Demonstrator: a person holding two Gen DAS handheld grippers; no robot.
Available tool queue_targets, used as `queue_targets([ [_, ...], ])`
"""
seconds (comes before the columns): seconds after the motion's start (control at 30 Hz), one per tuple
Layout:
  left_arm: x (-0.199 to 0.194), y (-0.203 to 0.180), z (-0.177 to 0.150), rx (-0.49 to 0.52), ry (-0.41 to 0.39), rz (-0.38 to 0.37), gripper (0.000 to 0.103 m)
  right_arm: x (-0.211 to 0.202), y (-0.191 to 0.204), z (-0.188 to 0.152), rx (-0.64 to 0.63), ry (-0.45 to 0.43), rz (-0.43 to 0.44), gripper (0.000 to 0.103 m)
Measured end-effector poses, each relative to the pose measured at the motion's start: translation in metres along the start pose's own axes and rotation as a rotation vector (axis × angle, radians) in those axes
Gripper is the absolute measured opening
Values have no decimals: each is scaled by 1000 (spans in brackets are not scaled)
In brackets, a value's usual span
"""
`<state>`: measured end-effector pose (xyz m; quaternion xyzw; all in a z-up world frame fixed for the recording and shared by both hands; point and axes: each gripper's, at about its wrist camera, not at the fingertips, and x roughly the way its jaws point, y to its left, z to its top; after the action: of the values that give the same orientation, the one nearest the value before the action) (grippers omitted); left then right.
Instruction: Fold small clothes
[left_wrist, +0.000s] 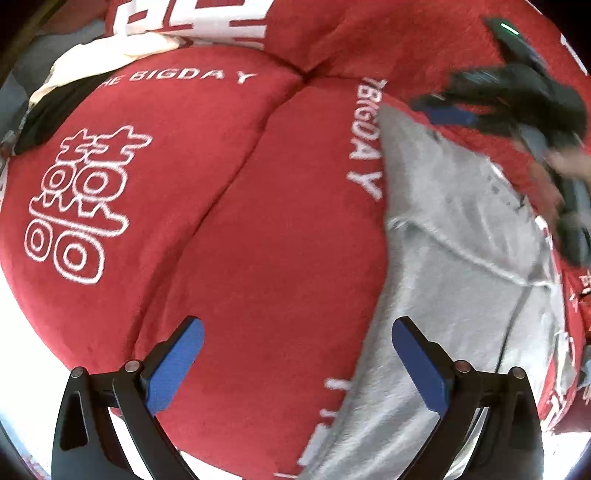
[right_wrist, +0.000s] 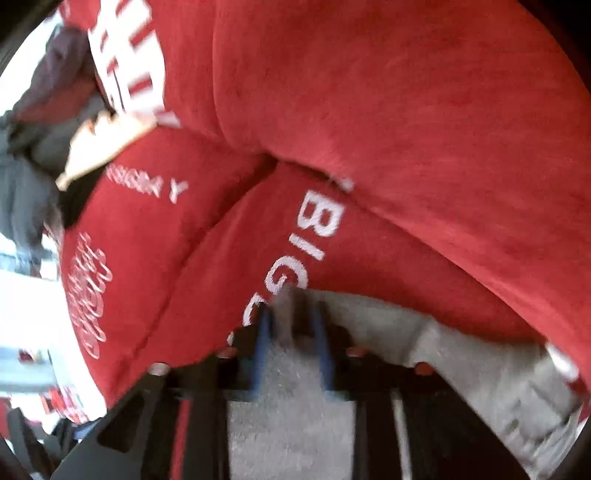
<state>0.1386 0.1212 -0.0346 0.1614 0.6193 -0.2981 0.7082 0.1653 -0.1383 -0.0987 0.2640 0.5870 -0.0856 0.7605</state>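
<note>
1. My left gripper (left_wrist: 297, 363) was wide open, nothing between the pads, above the red cushions (left_wrist: 155, 206).
2. My right gripper (right_wrist: 293, 347) was half-open, astride the grey garment (right_wrist: 461, 354); whether it gripped, I couldn't tell.
3. The garment lay spread over the cushions, right of the "BIGDAY" lettering (left_wrist: 364, 136).

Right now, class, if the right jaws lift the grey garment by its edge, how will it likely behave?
The grey garment will probably go floppy and drape, since it already lies creased over the red cushions. It looks light, being thin with seams showing. The plush red fabric may drag on it rather than let it slide.
</note>
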Motion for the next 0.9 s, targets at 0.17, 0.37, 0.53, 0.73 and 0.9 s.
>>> queue_targets([
  [0.17,-5,-26,27,19,-56,-30,102,-79,-66,-80,271,-85,29,40],
  [0.37,2,-71,34,76,-31,-91,102,-133,-167,-220,762,-154,-26,40],
  [0.53,-2,-106,22,141,-25,-69,102,-138,-226,-268,1030,-275,-4,40],
  [0.73,-1,-133,18,183,-11,-14,102,-131,-238,-268,1050,-271,-1,8],
  [0.9,-4,-159,12,266,-11,40,102,-145,-229,-276,957,-208,-89,28],
])
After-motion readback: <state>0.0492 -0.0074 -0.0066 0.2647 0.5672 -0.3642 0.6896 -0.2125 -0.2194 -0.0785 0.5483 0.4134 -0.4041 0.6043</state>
